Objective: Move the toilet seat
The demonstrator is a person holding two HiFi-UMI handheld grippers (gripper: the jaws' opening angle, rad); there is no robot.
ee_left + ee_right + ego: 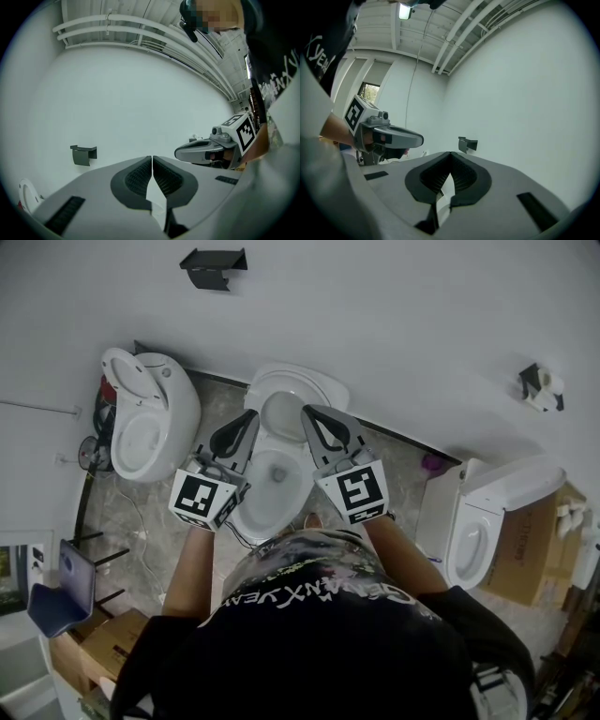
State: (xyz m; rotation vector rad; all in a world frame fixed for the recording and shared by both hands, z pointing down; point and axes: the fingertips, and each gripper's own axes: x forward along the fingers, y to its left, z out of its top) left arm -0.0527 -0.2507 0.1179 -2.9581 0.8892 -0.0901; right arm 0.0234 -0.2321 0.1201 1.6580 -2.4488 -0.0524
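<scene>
White oval plastic toilet seat (298,382) looks raised at the back of the white ceramic bowl (272,488) — ahead of and below both tips. Left gripper (247,420) and right gripper (311,414) are clenched and empty — flanking it, equally near.

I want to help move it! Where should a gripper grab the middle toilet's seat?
Grab the seat by the thin rim at its free top edge, coming from the front. It looks tipped up against the wall, so that edge sticks out with room for a jaw each side. The left gripper and right gripper are shut; open one first.
</scene>
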